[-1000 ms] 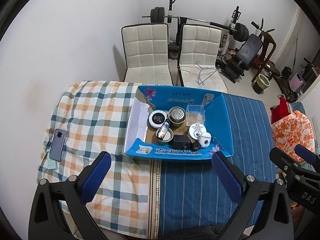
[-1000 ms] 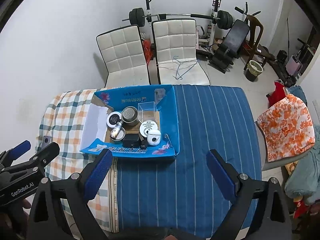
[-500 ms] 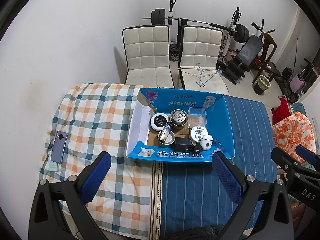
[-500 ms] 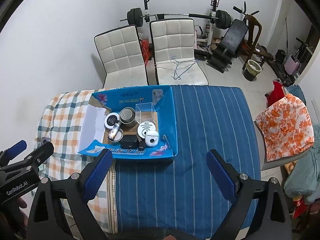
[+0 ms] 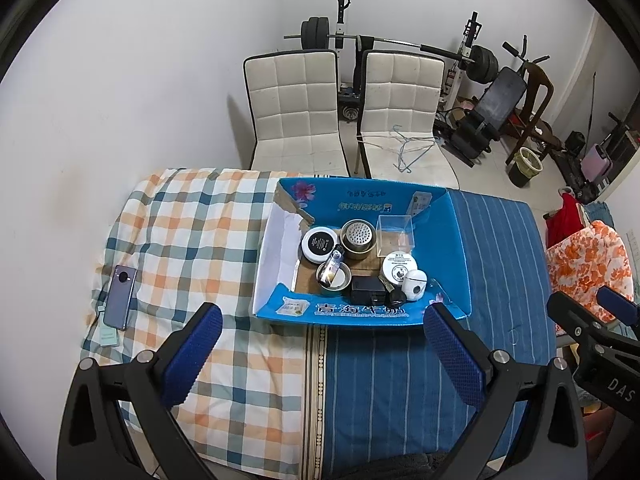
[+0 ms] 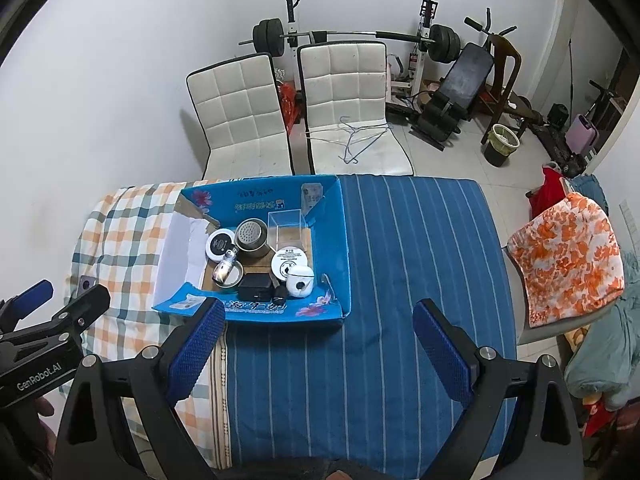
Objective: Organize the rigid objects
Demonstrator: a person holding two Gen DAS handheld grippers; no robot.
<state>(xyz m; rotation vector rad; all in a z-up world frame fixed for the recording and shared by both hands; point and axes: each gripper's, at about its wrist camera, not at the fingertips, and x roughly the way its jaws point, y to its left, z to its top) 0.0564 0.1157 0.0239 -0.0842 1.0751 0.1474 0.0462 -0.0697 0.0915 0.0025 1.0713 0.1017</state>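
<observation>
Both your grippers, left (image 5: 318,350) and right (image 6: 316,344), are spread wide, empty, above the table's near edge. The jars, tins and cases sit packed in the blue box (image 5: 454,240) mid-table. Fits pre-unpacking or finished packing; can't tell which.

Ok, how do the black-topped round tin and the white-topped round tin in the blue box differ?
The black-topped tin has a dark lid with a white rim; the white-topped tin has a pale lid with dark print. The black-topped tin sits toward the box's white left wall beside the perforated metal cup; the white-topped tin sits to the right, beside the white earbud case. Both are flat, round, lid up, inside the blue box.
</observation>
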